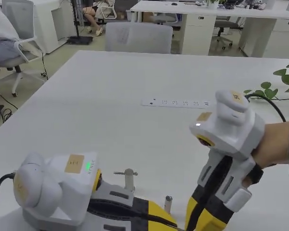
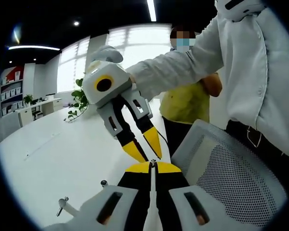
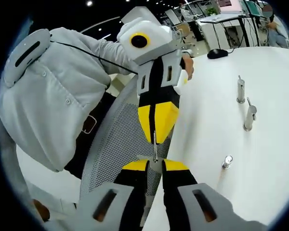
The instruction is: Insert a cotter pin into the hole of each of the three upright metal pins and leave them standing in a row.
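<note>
My left gripper point(image 1: 176, 222) lies low at the table's near edge, shut on a thin cotter pin point(image 3: 155, 147) that pokes out past its tips. My right gripper point(image 1: 202, 224) points down at it from above. Its jaws stand slightly apart around the pin's free end point(image 2: 153, 163). Three upright metal pins stand on the white table point(image 1: 135, 125). The left metal pin point(image 1: 129, 179) has a cotter pin across its top; the middle metal pin point(image 1: 168, 202) has a bare head. In the right gripper view the metal pins point(image 3: 250, 118) stand in a row to the right.
A white power strip point(image 1: 176, 103) lies across the middle of the table. A potted plant point(image 1: 284, 82) stands at the right edge. A mesh chair back point(image 3: 118, 139) sits just below the table's near edge, beside the person's body point(image 2: 250, 82).
</note>
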